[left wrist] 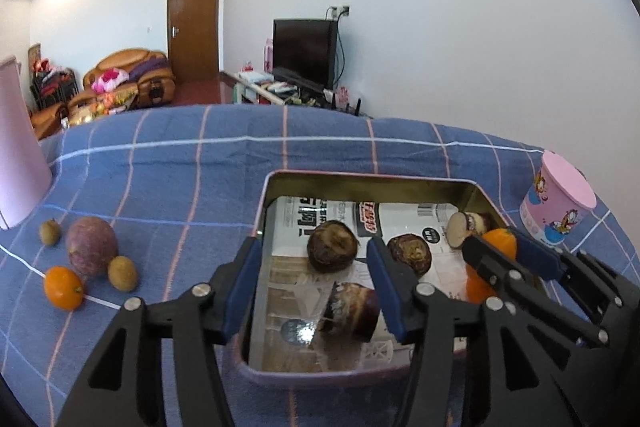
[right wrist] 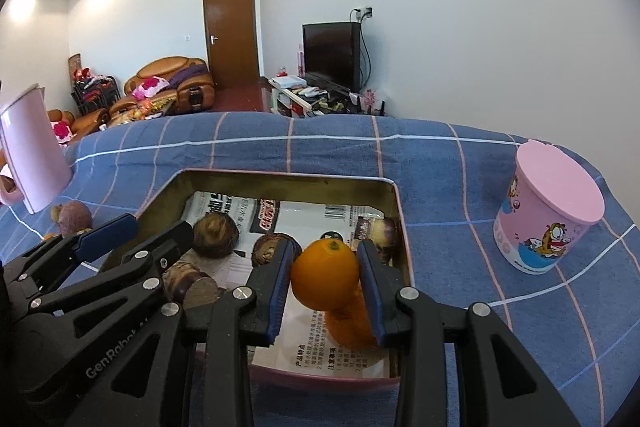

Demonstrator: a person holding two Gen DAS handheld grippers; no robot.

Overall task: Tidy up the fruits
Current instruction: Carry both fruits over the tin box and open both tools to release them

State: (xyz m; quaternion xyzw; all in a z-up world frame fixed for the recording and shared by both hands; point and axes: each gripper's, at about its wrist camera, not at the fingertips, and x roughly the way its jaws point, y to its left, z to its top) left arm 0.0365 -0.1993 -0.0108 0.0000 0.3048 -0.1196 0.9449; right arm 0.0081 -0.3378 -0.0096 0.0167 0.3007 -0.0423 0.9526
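Orange (right wrist: 325, 275) sits between my right gripper's (right wrist: 325, 291) blue pads (right wrist: 280, 287), jaws closed on it from both sides, held above the tin's (right wrist: 280, 177) right near corner. Its reflection shows on the shiny floor just below. Right tool reaches forward and slightly down over the tin's near rim; from the left camera it enters at the right edge, fingers angled left across the tin's right wall.

Left gripper (left wrist: 316, 283) hovers over the tin's left half, jaws wide apart, holding nothing. Left finger hangs over the tin's left wall, right finger over the middle of the floor. Between them, below: one brown fruit (left wrist: 333, 246) farther in, a cut piece (left wrist: 352, 311) nearer. Another brown fruit (left wrist: 410, 253) lies just right of the right finger; a further cut piece (left wrist: 466, 227) rests near the far right corner.

Loose fruit on the blue cloth (left wrist: 180, 187), left of the tin: purple fruit (left wrist: 91, 245), second orange (left wrist: 63, 287) in front of it, two small brown ones (left wrist: 122, 273) (left wrist: 49, 231) either side.

Pink cup (right wrist: 548, 211) stands right of the tin, cartoon cat printed on it. Pink jug (right wrist: 32, 163) at the cloth's left edge.

Writing: "GenRobot" on the left tool's arm, partly cut off. Chinese print and a barcode line the tin floor; I cannot read most of it.
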